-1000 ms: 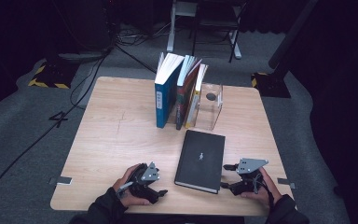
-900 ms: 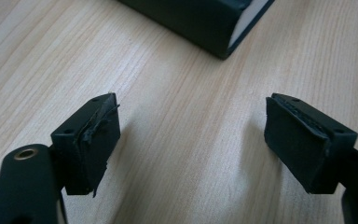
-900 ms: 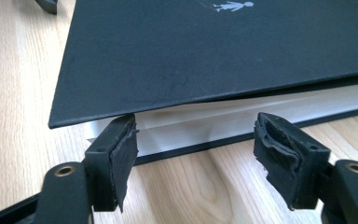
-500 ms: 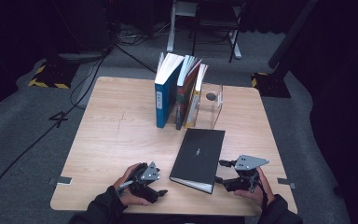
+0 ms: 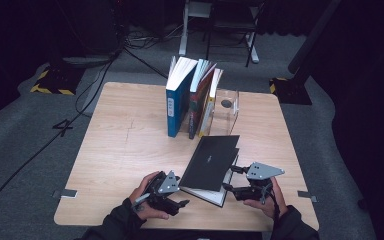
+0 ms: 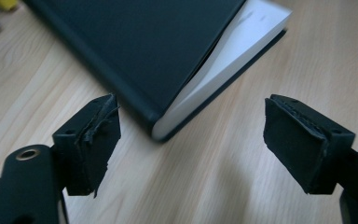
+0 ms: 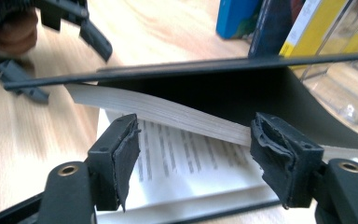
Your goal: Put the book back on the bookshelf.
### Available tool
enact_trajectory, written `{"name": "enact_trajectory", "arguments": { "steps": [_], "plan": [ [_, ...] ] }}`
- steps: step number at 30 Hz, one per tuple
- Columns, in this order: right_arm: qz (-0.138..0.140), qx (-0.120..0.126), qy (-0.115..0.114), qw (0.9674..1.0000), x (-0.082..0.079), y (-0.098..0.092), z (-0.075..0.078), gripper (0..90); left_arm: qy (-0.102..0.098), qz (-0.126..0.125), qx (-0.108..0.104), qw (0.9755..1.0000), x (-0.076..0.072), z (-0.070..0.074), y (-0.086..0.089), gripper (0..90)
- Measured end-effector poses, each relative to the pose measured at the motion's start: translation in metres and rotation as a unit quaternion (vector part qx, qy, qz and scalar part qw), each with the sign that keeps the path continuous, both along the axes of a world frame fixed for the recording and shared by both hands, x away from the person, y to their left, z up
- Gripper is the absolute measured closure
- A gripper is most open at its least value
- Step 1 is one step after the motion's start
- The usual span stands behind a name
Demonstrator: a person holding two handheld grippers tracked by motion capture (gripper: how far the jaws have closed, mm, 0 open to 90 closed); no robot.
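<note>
Near the tabletop's (image 5: 130,150) front edge, both tongs gape wide: left tongs (image 6: 191,135) empty, right tongs (image 7: 196,154) under the black book's (image 5: 211,162) lifted cover.

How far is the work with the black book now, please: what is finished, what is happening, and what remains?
Done: the black book has its cover and a block of pages raised, with printed pages showing below. In hand: the right gripper is at the page edge, its jaws apart, while the left gripper waits open at the spine corner. Left: probably to open it fully; three books stand behind.
</note>
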State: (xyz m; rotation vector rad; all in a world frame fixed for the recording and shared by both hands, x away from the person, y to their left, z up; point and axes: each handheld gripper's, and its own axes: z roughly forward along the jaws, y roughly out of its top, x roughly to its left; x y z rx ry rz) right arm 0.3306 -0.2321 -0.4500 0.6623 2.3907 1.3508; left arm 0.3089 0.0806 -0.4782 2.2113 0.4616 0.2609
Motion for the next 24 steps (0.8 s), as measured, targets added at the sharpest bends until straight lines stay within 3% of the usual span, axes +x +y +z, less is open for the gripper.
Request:
{"name": "enact_trajectory", "arguments": {
  "steps": [5, 9, 11, 14, 16, 20, 24],
  "plan": [
    [-0.002, -0.004, -0.022, 0.9997, 0.001, 0.009, 0.002, 33.9, -0.016, 0.011, 0.006, 0.9998, 0.004, 0.000, -0.015, 18.2],
    [-0.008, 0.002, -0.028, 0.9996, 0.002, 0.012, 0.003, 34.1, -0.029, 0.029, -0.004, 0.9991, 0.007, 0.001, -0.024, 19.5],
    [-0.013, 0.004, -0.033, 0.9993, 0.001, 0.014, 0.002, 34.8, -0.050, 0.047, 0.014, 0.9975, 0.007, 0.000, -0.033, 19.4],
    [-0.012, 0.003, -0.036, 0.9993, 0.001, 0.015, 0.003, 35.2, -0.063, 0.064, 0.022, 0.9957, 0.008, -0.001, -0.043, 17.8],
    [-0.011, 0.002, -0.036, 0.9993, 0.002, 0.015, 0.003, 35.2, -0.064, 0.067, 0.020, 0.9955, 0.010, -0.001, -0.044, 17.7],
    [-0.009, 0.004, -0.035, 0.9993, 0.002, 0.014, 0.002, 35.0, -0.070, 0.098, 0.022, 0.9925, 0.018, -0.004, -0.052, 19.0],
    [-0.009, 0.006, -0.035, 0.9993, 0.003, 0.014, 0.003, 35.1, -0.077, 0.104, 0.023, 0.9914, 0.022, -0.004, -0.055, 21.9]
  ]
}}
